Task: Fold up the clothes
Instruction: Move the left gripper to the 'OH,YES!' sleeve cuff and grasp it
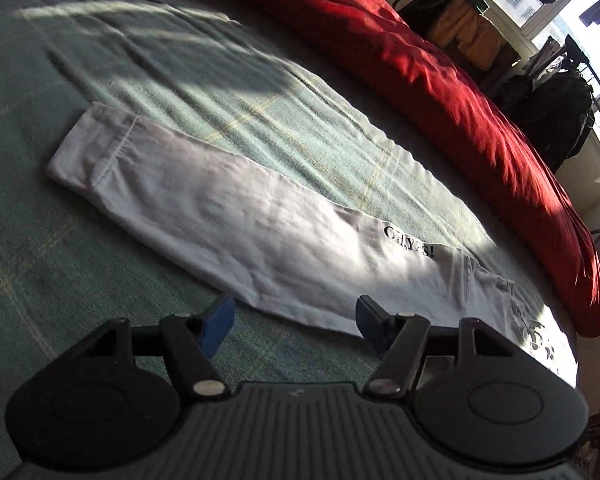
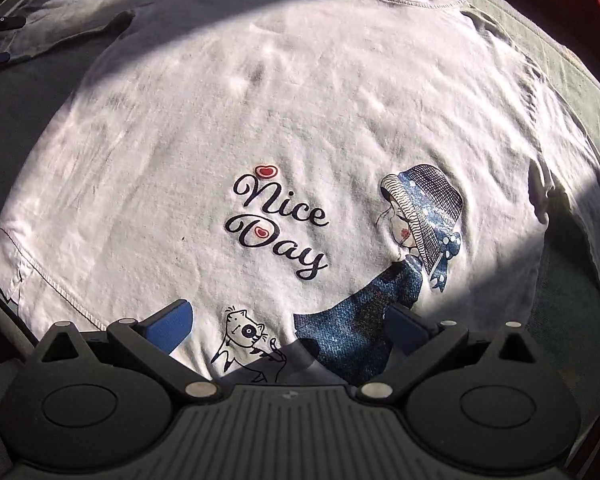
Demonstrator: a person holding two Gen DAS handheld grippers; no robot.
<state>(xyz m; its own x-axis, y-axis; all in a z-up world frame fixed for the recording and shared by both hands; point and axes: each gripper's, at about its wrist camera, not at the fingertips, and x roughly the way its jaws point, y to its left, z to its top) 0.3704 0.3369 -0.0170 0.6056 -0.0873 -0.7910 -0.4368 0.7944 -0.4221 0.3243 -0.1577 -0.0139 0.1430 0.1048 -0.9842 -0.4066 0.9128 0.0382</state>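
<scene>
White cotton: two garments lie on the green bed cover (image 1: 40, 60). A folded white garment (image 1: 220, 216) sits before the left claw (image 1: 294, 326), wide open, empty. The right claw (image 2: 290, 326), likewise open, hovers over a flat T-shirt (image 2: 300, 100), perhaps touching.

A white cotton garment folded into a long narrow strip (image 1: 228, 216) lay flat on the bed, running diagonally, with a stitched hem at its far end and small black lettering near its nearer end. A second white cotton T-shirt (image 2: 284, 120) lay spread open and slightly wrinkled, printed side up, showing "Nice Day" in black script, red hearts, a small cat and a girl in a blue hat.
</scene>
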